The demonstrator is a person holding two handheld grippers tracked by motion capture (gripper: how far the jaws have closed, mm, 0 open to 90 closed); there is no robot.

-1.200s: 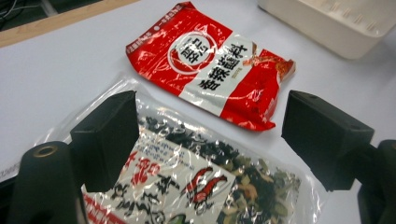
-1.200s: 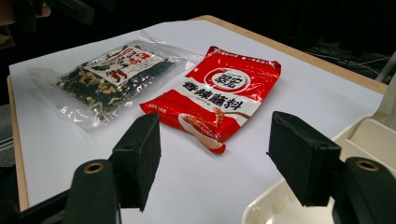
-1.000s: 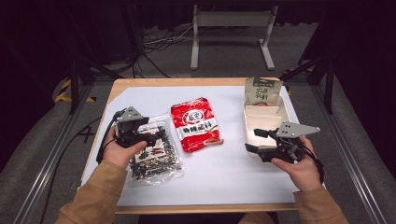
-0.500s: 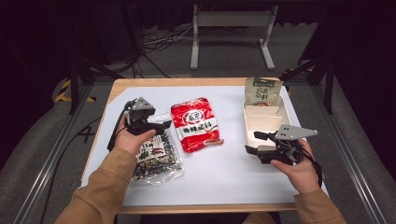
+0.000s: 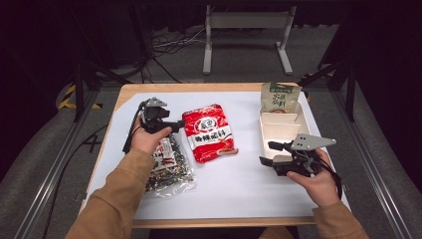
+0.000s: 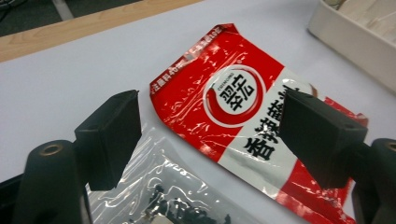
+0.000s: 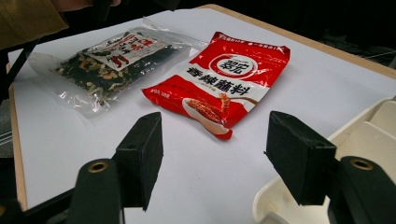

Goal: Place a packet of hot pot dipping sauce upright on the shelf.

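Your left hand-held gripper (image 5: pixel 174 123) sits at the left of the counter (image 5: pixel 239 189), jaws spread apart with nothing between them, pointing at the red packet. Under and behind your left hand (image 5: pixel 147 139) lies the clear bag of dried mix (image 5: pixel 169 167), flat on the white sheet; your wrist covers its upper part in the high view. In the left gripper view the clear bag's top corner (image 6: pixel 177 196) lies between the jaws at the bottom, just beside the red packet's edge, maybe touching, can't tell.

The red seasoning packet (image 5: pixel 208 132) lies flat in the middle of the counter, slightly tilted, just right of your left hand-held gripper's tips. In the left gripper view the packet (image 6: pixel 233 98) fills the gap ahead of the jaws, with the right jaw in front of part of it.

Right of that, bare white sheet, then your right hand-held gripper (image 5: pixel 266 153), jaws also wide apart and empty, aimed left towards the red packet (image 7: pixel 229 79), well apart from it. It hovers at the near left corner of the white tray (image 5: pixel 298 117). A green-topped pouch (image 5: pixel 280 97) stands in the tray's far end.
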